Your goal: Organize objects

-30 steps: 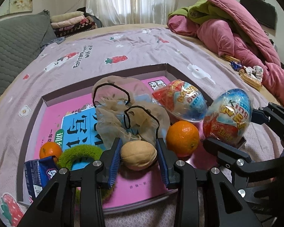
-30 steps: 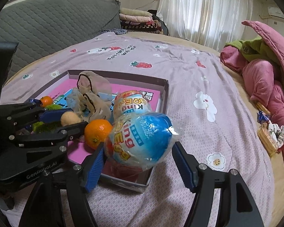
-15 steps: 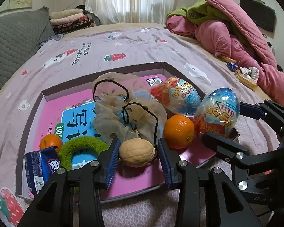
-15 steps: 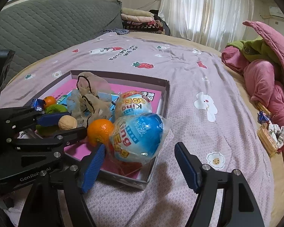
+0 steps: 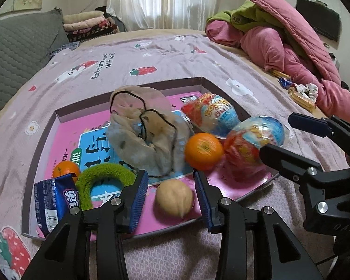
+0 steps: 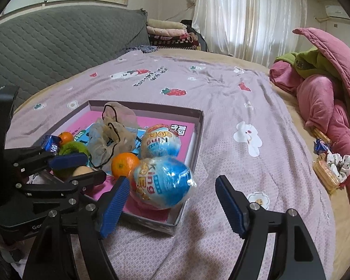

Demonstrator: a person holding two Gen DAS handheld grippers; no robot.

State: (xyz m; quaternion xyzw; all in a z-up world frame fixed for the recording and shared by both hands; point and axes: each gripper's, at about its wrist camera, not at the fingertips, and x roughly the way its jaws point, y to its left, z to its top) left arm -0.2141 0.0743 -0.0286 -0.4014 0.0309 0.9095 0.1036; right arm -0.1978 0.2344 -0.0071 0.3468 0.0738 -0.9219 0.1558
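Observation:
A shallow box [image 5: 45, 140] with a pink book in it lies on the bed. My left gripper [image 5: 171, 200] is open, and a tan walnut [image 5: 174, 200] lies loose in the box between its blue pads. My right gripper [image 6: 172, 204] is open wide, with a wrapped blue toy egg [image 6: 163, 183] resting in the box's near corner in front of it. The egg also shows in the left wrist view [image 5: 253, 144]. An orange [image 5: 203, 151], a second wrapped egg [image 5: 211, 114], a mesh pouch [image 5: 144, 135], a green ring [image 5: 103, 178], a small orange [image 5: 65, 169] and a blue packet [image 5: 53, 204] sit in the box.
Pink and green bedding [image 6: 326, 88] is piled at the right. Snack packets and a scrunchie [image 6: 331, 163] lie on the sheet near it. A grey quilted headboard [image 6: 46, 53] and folded blankets [image 6: 170, 32] stand at the back.
Both grippers opened and drew back. The walnut dropped from the left gripper into the box, and the blue egg was let go and now rests in the box corner.

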